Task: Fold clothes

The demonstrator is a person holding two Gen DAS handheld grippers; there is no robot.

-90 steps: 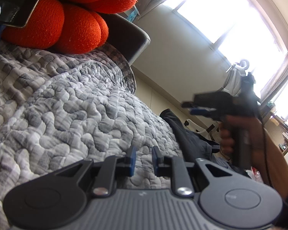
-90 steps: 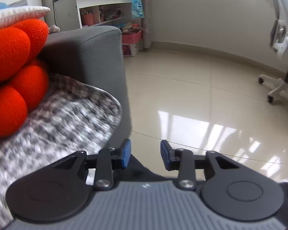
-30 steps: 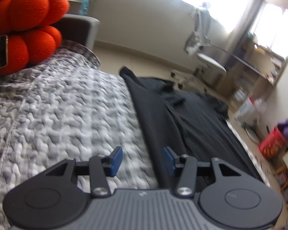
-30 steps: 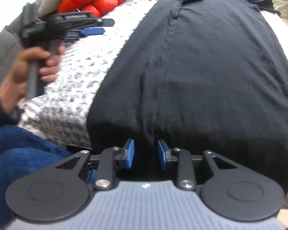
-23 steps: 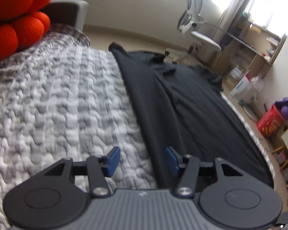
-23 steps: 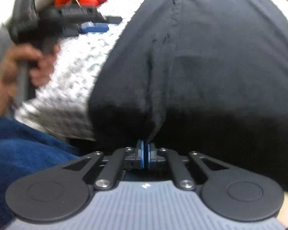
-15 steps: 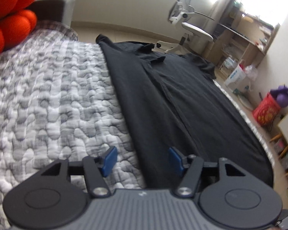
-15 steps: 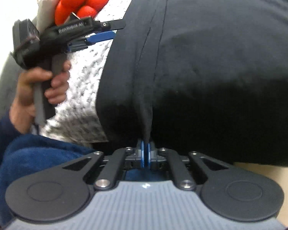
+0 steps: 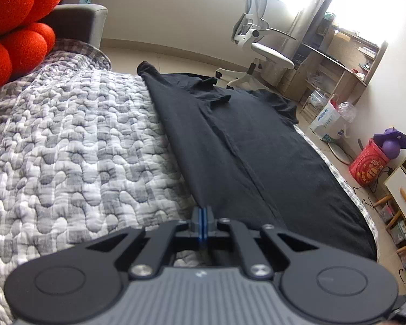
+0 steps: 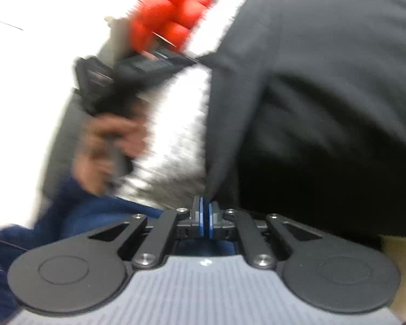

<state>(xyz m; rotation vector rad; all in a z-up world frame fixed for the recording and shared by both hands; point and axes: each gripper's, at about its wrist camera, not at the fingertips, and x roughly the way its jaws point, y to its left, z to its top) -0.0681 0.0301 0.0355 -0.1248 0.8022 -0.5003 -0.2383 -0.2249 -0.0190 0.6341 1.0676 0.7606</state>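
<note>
A black shirt (image 9: 246, 146) lies spread lengthwise on a grey-and-white quilted cover (image 9: 75, 146), its collar at the far end. My left gripper (image 9: 202, 216) is shut on the shirt's near left hem edge. In the blurred right wrist view, the same black shirt (image 10: 324, 86) fills the right side, and my right gripper (image 10: 206, 211) is shut on a pinch of its near hem. A hand (image 10: 108, 146) holds the left gripper (image 10: 195, 60) beyond, its tips at the shirt's left edge.
Orange round cushions (image 9: 16, 21) and a grey sofa arm (image 9: 75, 24) sit at the far left. A white office chair (image 9: 259, 40), a wooden desk with shelves (image 9: 346, 54), a plastic bag (image 9: 330, 116) and a red tub (image 9: 370, 162) stand on the floor to the right.
My left gripper has come down and shut on the shirt's near left hem; half a second ago it was open. My right gripper stays shut on the hem and is moving, blurring its view.
</note>
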